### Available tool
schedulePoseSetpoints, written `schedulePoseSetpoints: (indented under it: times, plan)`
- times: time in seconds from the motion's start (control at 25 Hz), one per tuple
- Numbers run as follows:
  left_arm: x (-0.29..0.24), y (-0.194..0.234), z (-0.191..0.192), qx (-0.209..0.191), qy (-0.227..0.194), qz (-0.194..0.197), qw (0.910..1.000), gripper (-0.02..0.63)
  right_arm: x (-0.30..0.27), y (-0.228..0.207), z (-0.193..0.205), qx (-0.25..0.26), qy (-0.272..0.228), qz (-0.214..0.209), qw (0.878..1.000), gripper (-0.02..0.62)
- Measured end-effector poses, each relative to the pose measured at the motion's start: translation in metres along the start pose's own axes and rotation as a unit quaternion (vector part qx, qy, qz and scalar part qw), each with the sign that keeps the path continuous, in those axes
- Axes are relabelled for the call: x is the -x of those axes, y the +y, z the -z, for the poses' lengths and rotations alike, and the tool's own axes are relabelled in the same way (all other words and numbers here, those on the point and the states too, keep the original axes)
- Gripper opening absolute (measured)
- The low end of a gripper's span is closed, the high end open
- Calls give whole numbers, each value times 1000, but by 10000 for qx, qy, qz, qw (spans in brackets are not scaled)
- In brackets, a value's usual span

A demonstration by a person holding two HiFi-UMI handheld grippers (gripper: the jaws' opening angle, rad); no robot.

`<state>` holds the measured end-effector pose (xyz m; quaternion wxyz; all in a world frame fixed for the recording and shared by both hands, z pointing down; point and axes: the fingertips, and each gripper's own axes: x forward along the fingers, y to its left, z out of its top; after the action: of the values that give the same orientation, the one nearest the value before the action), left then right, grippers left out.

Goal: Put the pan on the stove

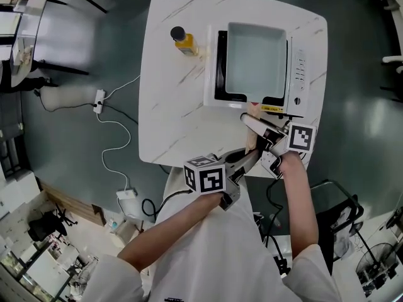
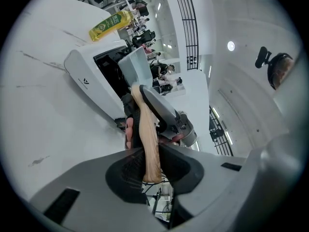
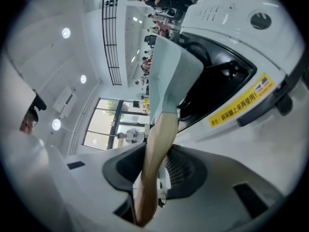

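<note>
Nearly level, left gripper [image 2: 147, 167] and right gripper [image 3: 153, 172] clamp pan handle [image 3: 162, 133].

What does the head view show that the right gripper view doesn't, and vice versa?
Head view only: the oil bottle, the power strip on the floor, and the left gripper.
Right gripper view only: ceiling lights, windows, and a close look at the right gripper closed on the wooden handle.
Both: the pan, its wooden handle and the stove.
</note>
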<state>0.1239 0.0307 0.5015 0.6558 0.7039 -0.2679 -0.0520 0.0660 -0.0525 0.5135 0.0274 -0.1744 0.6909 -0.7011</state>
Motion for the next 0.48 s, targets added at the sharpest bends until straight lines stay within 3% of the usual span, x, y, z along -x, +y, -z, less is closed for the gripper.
schedulePoseSetpoints:
  times: [0.2,0.28,0.48]
  plan:
    - [1,2,0,98,-6,-54,9999,71,-1,5,0,109,-57,-55,9999,206]
    - [2,4,-2,151,-13,-111,9998,75,-1,4,1,180,-70,16,9998,209]
    - [7,7,-7,206,-77,-177,9996,166,10,-3,-3,182,-336,287,9989,213]
